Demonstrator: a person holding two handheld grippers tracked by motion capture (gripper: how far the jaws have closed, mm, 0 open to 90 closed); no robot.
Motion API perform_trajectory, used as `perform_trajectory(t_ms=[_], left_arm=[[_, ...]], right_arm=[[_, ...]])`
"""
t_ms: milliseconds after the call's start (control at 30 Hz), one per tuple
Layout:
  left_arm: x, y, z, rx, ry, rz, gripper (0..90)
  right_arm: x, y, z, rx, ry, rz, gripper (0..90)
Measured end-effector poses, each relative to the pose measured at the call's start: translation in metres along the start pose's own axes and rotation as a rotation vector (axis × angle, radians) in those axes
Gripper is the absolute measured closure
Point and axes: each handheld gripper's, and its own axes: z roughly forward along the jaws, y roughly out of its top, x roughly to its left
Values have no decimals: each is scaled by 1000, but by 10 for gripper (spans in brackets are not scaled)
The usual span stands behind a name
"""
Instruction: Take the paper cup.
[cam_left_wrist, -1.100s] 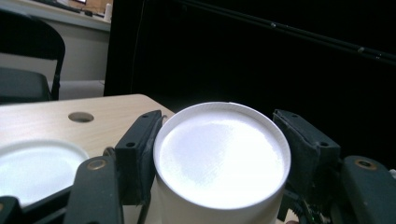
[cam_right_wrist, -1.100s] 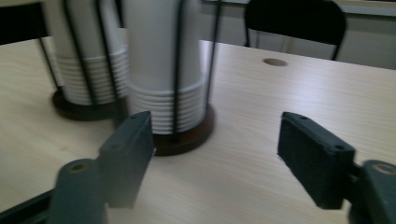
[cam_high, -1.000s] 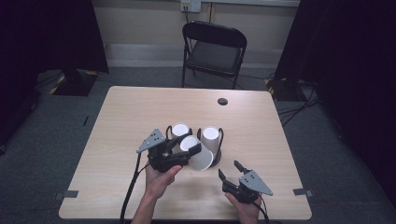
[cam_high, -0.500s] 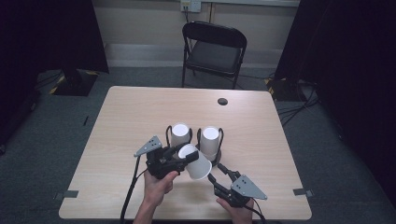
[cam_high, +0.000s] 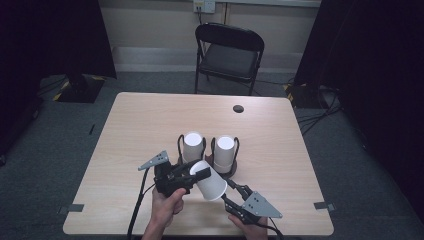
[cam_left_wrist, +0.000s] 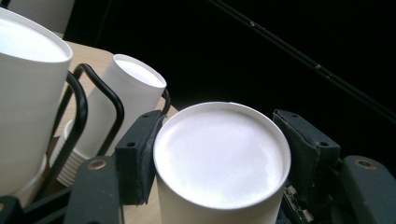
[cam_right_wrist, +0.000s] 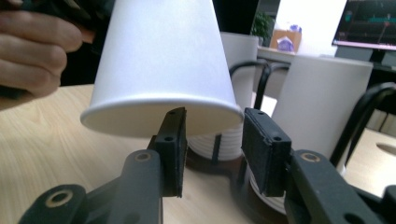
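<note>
Gripping paper cup (cam_high: 209, 180) in left gripper (cam_high: 192, 175), lifted off table (cam_high: 130, 130), right gripper (cam_high: 235, 192) gaping at rim

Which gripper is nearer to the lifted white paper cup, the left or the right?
Left. The left gripper is shut on the lifted cup, its jaws clamping the cup's closed base. The right gripper is open just under the cup's rim, not gripping it.

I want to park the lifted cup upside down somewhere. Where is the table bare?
Bare wood lies left of the left gripper and its paper cup, and between the cup stacks and the small dark disc. The near centre, by the right gripper, is crowded.
</note>
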Motion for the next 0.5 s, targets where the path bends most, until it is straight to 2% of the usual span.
perform_trajectory(t_ms=[167,500], left_arm=[[-1,-3,2,7,-18,-18,353],[-4,-9,6,6,-51,-50,352]], right_arm=[[0,3,1,-33,13,-8,638],[0,4,5,-59,26,-27,706]])
